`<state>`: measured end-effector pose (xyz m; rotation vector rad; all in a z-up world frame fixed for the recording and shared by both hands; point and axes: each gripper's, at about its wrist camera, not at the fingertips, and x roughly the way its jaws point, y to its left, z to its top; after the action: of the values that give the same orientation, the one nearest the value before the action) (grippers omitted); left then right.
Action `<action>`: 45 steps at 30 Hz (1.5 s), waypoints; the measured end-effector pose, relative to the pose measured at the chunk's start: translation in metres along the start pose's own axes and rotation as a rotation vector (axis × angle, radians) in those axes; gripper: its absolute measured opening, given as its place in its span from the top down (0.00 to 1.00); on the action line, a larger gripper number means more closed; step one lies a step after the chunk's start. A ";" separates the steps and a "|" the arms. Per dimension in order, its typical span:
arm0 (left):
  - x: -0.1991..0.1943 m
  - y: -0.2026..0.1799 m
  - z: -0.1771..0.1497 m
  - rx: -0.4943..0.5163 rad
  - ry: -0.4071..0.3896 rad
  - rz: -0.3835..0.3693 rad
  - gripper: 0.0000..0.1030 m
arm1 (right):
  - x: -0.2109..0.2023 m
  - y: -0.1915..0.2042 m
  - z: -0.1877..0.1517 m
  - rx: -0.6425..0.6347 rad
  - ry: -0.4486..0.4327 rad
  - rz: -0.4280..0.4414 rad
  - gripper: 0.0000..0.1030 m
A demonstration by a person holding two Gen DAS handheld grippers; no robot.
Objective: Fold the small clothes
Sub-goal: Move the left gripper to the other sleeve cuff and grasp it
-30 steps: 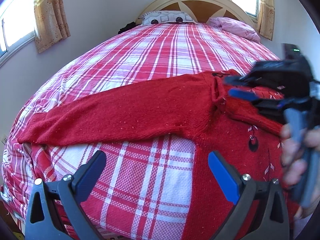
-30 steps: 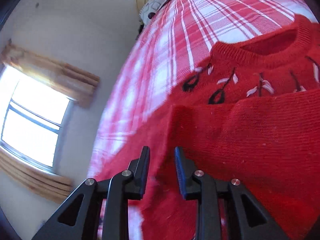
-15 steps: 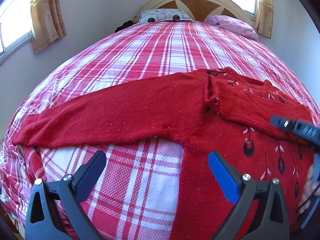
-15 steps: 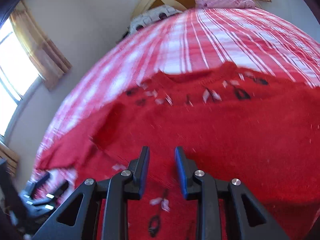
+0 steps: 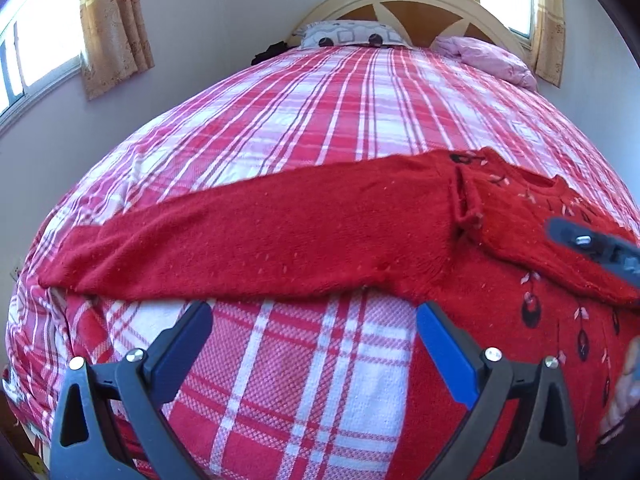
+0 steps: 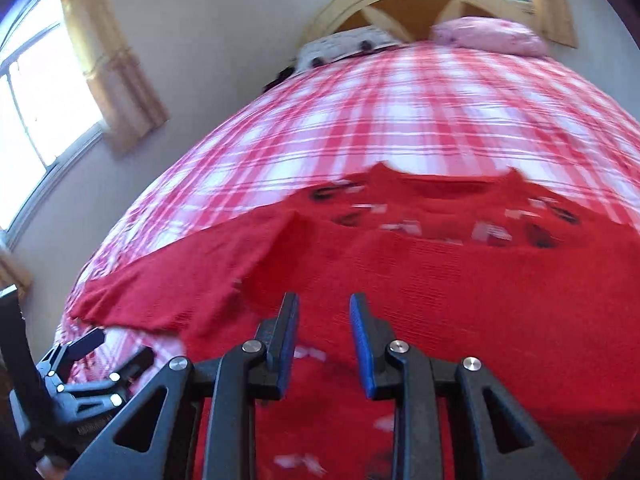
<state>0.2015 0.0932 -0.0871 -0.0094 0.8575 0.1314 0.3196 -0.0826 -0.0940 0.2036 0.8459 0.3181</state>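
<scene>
Red knitted sweater [image 5: 500, 320] lies flat on the near right of the checked bed cover [image 5: 320, 140]; one sleeve [image 5: 240, 248] stretches left, unfolded. Left gripper [image 5: 314, 344] gapes empty; right gripper [image 6: 324, 336], a narrow gap, holds nothing. Next, grab that sleeve's cuff.

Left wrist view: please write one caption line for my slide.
Open left gripper hovers over a plaid bedspread, red sweater with one sleeve spread out.

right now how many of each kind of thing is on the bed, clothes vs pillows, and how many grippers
red sweater: 1
pillows: 2, patterned pillow and pink pillow
grippers: 2, left gripper and right gripper
total: 5
</scene>
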 end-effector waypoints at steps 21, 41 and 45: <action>0.062 -0.074 0.043 0.061 0.089 -0.307 0.80 | 0.002 -0.063 -0.019 0.116 -0.023 -0.111 0.73; -0.014 0.152 -0.012 -0.372 -0.116 0.037 0.18 | 0.003 -0.065 -0.022 0.131 -0.025 -0.104 0.73; -0.020 0.203 -0.027 -0.537 -0.124 0.085 0.18 | 0.002 -0.065 -0.023 0.133 -0.033 -0.107 0.73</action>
<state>0.1444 0.2912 -0.0808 -0.4632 0.6782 0.4351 0.3155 -0.1413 -0.1300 0.2858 0.8426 0.1582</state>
